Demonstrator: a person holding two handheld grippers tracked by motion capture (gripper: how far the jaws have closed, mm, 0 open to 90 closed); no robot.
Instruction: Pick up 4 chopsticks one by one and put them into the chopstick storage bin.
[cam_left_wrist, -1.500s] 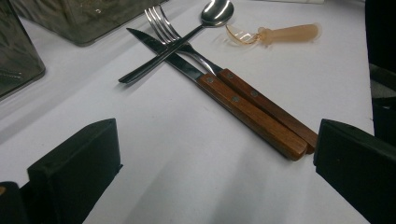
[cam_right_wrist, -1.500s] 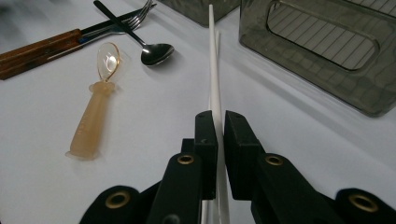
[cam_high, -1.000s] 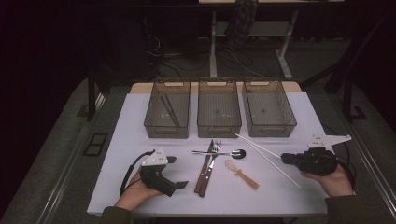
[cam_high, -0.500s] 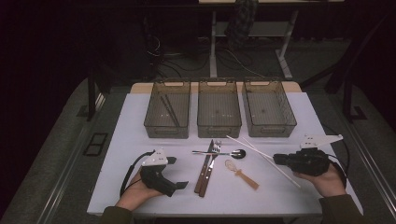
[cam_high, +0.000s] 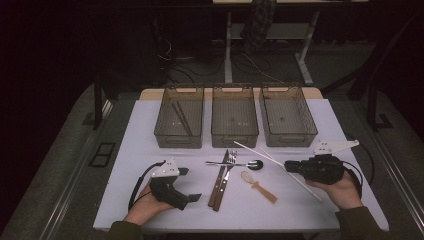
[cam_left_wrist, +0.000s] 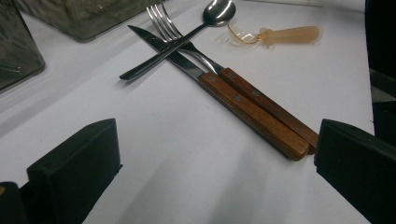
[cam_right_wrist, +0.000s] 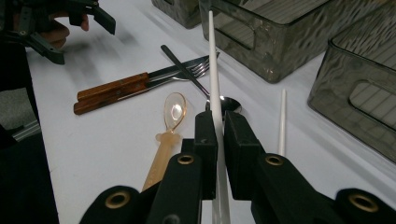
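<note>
Chopsticks x2: one (cam_right_wrist: 214, 70) clamped in right gripper (cam_right_wrist: 219, 135), other (cam_right_wrist: 281, 122) on table (left gripper (cam_left_wrist: 215, 154) wide).

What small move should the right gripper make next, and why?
Probably lift the white chopstick and carry it toward the left bin. The right gripper is shut on it, its mate lies on the table, and the left bin seems to hold dark chopsticks.

White chopstick (cam_right_wrist: 214, 70), brown-handled knife (cam_left_wrist: 219, 88), amber spoon (cam_right_wrist: 169, 126), white table (cam_high: 150, 135)
</note>
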